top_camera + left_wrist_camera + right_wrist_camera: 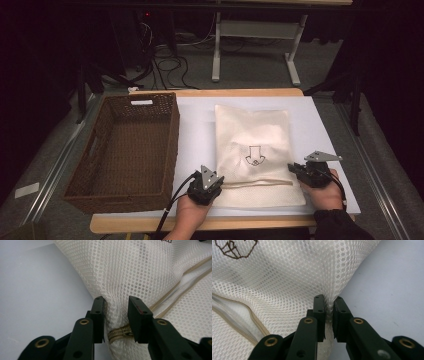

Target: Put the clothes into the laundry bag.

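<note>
- Mesh is the worry: the cream mesh laundry bag (pixel 254 150) lies flat on the white table (pixel 197 130), beside the brown wicker basket (pixel 127 150).
- I see my left gripper (pixel 116 306) spread, with a fold and the zipper end (pixel 120 333) loose between its jaws.
- My right gripper (pixel 329 305) pinches the bag's edge thinly.
- Lifting now could let the left corner drop, I judge, and the bag swing.

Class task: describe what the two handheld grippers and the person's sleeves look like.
Both the left gripper and the right gripper are black, with flat black jaws, brass-coloured rivets and a grey three-cornered plate on top. A black cable trails from the left one. The right forearm wears a dark sleeve.
</note>
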